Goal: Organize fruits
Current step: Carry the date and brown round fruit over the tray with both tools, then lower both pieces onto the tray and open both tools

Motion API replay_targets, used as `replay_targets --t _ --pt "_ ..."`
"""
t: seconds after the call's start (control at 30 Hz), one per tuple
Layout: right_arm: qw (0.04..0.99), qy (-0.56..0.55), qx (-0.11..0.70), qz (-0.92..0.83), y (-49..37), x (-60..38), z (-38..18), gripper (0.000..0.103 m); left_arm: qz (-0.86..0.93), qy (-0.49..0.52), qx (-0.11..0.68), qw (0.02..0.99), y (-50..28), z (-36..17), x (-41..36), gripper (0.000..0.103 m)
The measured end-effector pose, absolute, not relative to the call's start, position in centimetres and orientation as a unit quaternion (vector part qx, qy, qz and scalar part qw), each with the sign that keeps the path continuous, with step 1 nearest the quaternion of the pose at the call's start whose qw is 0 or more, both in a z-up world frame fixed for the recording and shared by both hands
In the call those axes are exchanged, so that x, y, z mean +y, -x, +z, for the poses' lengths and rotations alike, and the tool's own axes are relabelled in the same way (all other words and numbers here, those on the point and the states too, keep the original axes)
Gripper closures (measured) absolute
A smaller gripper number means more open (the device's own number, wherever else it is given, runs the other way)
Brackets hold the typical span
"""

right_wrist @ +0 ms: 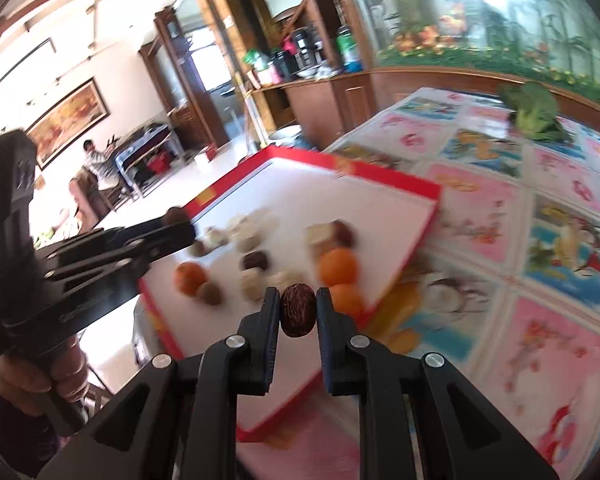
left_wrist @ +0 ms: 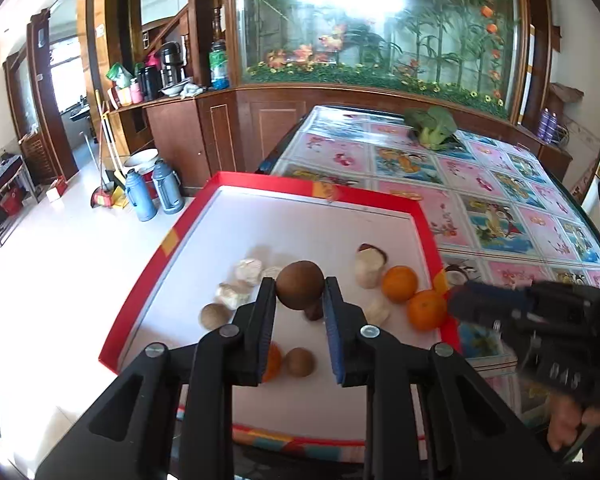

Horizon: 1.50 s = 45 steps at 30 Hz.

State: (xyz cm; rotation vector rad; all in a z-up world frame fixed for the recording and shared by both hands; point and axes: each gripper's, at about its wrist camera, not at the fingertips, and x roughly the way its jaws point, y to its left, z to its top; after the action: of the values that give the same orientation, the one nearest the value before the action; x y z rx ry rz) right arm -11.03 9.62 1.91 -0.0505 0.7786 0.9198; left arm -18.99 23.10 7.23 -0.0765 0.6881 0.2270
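A red-rimmed white tray (left_wrist: 204,220) holds oranges (left_wrist: 399,283), brown round fruits (left_wrist: 299,362), pale lumpy pieces (left_wrist: 248,272) and a dark one. My left gripper (left_wrist: 299,288) is shut on a brown round fruit (left_wrist: 300,285) held above the tray. It also shows at the left of the right wrist view (right_wrist: 180,220). My right gripper (right_wrist: 298,310) is shut on a dark red wrinkled date (right_wrist: 298,311) over the tray's near right corner. It appears in the left wrist view (left_wrist: 456,300) by the tray's right rim, blurred.
The tray (right_wrist: 412,192) lies on a table with a colourful cartoon cloth (left_wrist: 500,208). A broccoli head (left_wrist: 432,126) lies at the table's far side. Beyond stand a wooden cabinet with an aquarium (left_wrist: 380,20); thermos flasks (left_wrist: 152,192) stand on the floor to the left.
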Motion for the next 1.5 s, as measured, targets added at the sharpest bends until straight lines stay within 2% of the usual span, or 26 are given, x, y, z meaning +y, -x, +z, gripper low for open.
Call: replay_targets --t 1.07,1.3,1.37,1.4,1.43,1.47,1.5 --pt "0.799 0.107 0.389 0.446 14.0 15.9 -1.5 0.087 0.136 0.055 0.364 0.920 19.9 4.2 26.8 0.077" --pt "0.798 0.098 0.399 0.440 13.5 15.7 -1.8 0.086 0.141 0.043 0.365 0.919 19.7 4.1 26.4 0.077" --pt "0.798 0.105 0.397 0.440 13.6 15.7 -1.7 0.086 0.140 0.040 0.368 0.918 19.4 4.1 26.2 0.072" --pt "0.798 0.108 0.398 0.439 13.7 15.7 -1.7 0.084 0.140 0.038 0.373 0.916 19.3 4.0 26.0 0.055" --pt "0.798 0.112 0.398 0.439 13.9 15.6 -1.6 0.076 0.143 0.039 0.375 0.915 19.3 3.9 25.9 0.037" --pt "0.798 0.115 0.398 0.437 13.9 15.4 -1.5 0.066 0.145 0.039 0.371 0.916 19.4 4.0 25.8 0.032" --pt "0.803 0.112 0.392 0.435 14.0 15.0 -1.2 0.064 0.145 0.037 0.368 0.918 19.5 4.2 25.7 0.030"
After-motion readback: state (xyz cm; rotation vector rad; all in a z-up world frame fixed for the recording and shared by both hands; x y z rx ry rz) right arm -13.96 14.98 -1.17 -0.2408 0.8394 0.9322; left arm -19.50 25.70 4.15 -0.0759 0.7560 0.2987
